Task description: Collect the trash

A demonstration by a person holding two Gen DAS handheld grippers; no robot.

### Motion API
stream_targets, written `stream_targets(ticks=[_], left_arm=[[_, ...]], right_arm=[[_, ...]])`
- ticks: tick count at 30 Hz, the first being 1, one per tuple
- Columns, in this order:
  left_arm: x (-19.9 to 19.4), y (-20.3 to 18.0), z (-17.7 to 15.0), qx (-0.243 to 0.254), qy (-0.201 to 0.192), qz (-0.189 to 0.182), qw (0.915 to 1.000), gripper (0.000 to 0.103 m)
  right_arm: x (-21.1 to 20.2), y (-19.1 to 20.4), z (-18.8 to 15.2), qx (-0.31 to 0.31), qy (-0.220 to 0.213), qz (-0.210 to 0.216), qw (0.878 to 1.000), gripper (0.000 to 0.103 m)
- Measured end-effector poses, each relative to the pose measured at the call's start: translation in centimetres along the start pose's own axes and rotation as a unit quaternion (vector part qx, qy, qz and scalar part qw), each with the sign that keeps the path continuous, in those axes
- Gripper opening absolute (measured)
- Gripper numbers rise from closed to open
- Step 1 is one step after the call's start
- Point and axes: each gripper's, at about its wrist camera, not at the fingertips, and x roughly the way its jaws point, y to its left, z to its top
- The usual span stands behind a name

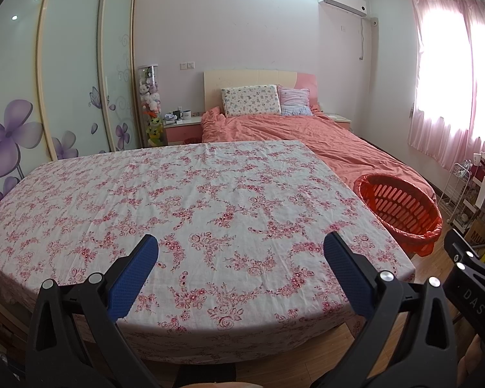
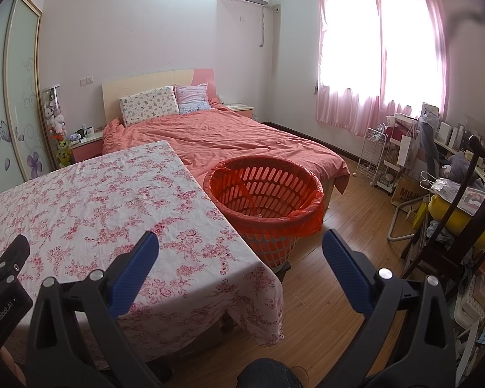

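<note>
bedroom; basket (image 2: 265, 200) beyond spread right gripper (image 2: 241, 255)

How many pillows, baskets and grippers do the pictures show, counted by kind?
Pillows: 2, a patterned one and a pink one.
Baskets: 1, orange.
Grippers: 2, left and right, both open.
Total: 5

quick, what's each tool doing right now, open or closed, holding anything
Left tool: open, holding nothing, above the floral tablecloth.
Right tool: open, holding nothing, facing the orange basket.
</note>
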Motion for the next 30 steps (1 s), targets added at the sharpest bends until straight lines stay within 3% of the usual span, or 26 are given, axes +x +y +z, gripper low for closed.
stream_targets(ticks=[30], left_arm=[[0.2,0.21,0.05,-0.003,0.01,0.0,0.9999,0.101]], right_arm=[[0.04,0.1,0.12,-0.001,0.001,0.0,1.0,0.099]])
